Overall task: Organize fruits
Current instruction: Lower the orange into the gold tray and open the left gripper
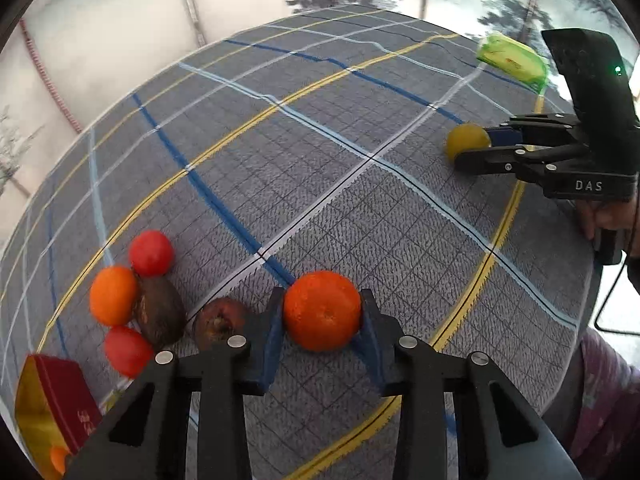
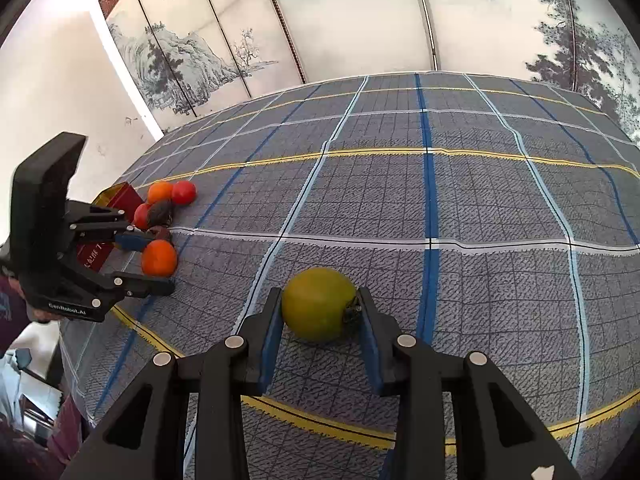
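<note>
Grey plaid tablecloth point(image 2: 480, 208), crossed by blue, white and yellow stripes, covering whole work surface. Behind, folding screen point(image 2: 192, 52) painted with ink mountains and trees, calligraphy on leftmost panel. Plain white wall point(image 2: 60, 92) left of screen. Cluttered dim floor area at lower left of right wrist view, contents unclear.

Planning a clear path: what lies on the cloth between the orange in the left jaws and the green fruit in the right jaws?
Nothing: only bare checked tablecloth separates the orange from the green fruit, as both wrist views show.
</note>
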### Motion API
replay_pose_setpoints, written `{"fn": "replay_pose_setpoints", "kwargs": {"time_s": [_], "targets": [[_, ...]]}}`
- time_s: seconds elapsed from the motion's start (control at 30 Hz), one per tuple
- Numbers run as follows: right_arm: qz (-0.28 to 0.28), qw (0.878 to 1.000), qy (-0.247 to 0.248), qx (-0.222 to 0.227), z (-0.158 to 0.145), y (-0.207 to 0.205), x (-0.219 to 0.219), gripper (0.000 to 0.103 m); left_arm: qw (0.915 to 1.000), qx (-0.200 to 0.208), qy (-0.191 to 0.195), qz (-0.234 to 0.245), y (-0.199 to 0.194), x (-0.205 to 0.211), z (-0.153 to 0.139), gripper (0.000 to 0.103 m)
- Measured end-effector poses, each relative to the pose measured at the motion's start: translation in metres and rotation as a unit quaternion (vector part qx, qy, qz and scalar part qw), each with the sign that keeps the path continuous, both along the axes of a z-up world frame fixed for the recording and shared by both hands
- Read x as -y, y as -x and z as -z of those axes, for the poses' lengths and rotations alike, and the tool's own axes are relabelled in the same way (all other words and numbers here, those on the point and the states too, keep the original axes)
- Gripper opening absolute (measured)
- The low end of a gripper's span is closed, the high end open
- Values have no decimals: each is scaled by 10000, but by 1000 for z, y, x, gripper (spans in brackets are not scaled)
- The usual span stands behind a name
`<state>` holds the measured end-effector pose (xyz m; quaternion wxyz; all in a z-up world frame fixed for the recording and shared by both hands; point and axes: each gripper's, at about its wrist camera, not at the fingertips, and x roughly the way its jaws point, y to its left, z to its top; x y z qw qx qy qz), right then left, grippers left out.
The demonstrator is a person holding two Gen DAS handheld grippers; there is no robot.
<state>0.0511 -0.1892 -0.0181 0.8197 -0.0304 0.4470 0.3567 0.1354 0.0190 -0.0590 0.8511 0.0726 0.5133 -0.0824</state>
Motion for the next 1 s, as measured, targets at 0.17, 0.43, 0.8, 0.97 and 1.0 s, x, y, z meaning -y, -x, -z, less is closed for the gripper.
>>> {"fn": "replay_pose_setpoints", "kwargs": {"time_s": [0.17, 0.43, 0.8, 0.97, 1.0], "targets": [[19, 10000, 6, -14, 0, 1, -2, 34, 9920, 417, 795, -884, 32, -3, -30, 36], [59, 10000, 50, 26, 1, 0, -1, 34, 9698, 930, 1223, -1893, 108, -2, -76, 36], [68, 9999, 103, 57, 2, 0, -2, 33, 9557, 1086, 589, -2671, 168, -37, -88, 36], [76, 9999, 126, 67, 2, -1, -2, 33, 9472, 1131, 465, -2965, 182, -60, -86, 36], [75, 9998, 140, 76, 2, -1, -2, 33, 9451, 1115, 391, -3048, 185, -65, -85, 36]]}}
